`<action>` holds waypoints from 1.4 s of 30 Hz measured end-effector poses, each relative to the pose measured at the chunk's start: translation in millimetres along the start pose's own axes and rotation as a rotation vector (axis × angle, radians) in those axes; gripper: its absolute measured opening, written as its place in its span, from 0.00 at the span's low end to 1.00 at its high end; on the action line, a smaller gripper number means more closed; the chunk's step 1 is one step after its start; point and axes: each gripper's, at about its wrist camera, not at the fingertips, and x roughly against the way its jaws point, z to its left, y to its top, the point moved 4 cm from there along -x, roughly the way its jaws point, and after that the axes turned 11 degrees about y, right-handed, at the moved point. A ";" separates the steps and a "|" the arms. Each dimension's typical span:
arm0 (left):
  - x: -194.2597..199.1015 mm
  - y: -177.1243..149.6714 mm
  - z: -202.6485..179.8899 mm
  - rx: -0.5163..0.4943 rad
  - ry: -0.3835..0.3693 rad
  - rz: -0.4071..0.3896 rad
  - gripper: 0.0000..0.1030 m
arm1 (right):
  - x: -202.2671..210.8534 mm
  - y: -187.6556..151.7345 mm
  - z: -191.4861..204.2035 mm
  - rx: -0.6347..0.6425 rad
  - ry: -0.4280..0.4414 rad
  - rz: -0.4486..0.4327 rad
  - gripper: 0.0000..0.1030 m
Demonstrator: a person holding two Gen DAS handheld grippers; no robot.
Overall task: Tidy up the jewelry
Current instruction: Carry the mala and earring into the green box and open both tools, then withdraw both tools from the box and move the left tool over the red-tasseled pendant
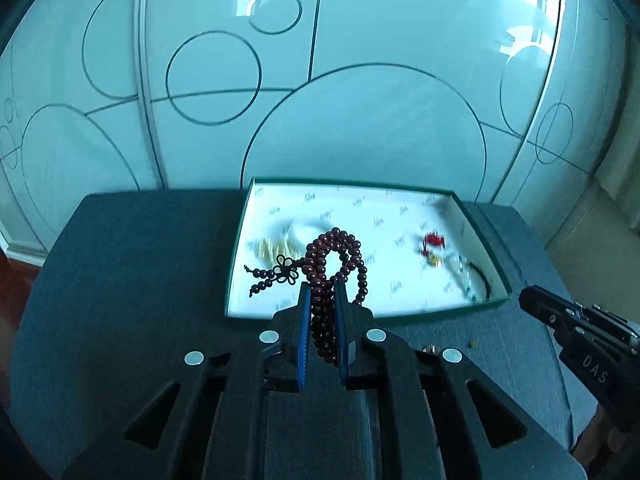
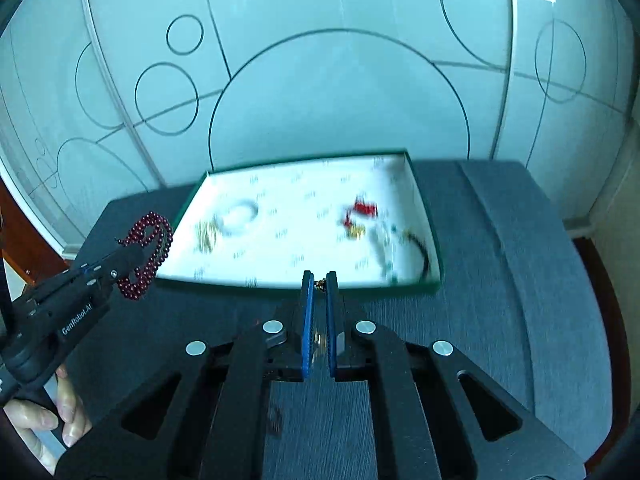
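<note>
The left gripper (image 1: 322,286) is clamped on dark red beads (image 1: 334,256) at centre frame. The right gripper (image 2: 319,280) pinches a tiny gold piece (image 2: 320,285) below the tray (image 2: 424,216).

A home bedroom, likely: glossy white wardrobe doors (image 1: 360,80) with circle patterns, wooden floor (image 2: 32,236)

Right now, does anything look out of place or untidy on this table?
One small thing: a tiny gold-coloured bit lies loose on the dark table, outside the tray near its front right corner. The left claw clamps a bunched red bead strand.
</note>
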 end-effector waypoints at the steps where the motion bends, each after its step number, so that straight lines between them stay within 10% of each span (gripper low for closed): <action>1: -2.3 3.5 -1.0 0.001 -0.001 -0.002 0.11 | -3.0 6.9 -1.6 0.004 -0.003 -0.004 0.06; 23: -135.9 -3.4 -17.0 -0.084 0.062 0.150 0.11 | -145.4 13.8 -57.2 -0.039 -0.032 0.184 0.07; 35: -114.7 -1.1 -17.0 -0.076 0.052 0.153 0.55 | -101.2 24.5 -53.6 -0.047 -0.009 0.110 0.22; 42: -77.8 -11.2 -11.0 -0.062 0.032 0.144 0.58 | -50.7 7.8 -56.4 -0.057 -0.026 0.082 0.22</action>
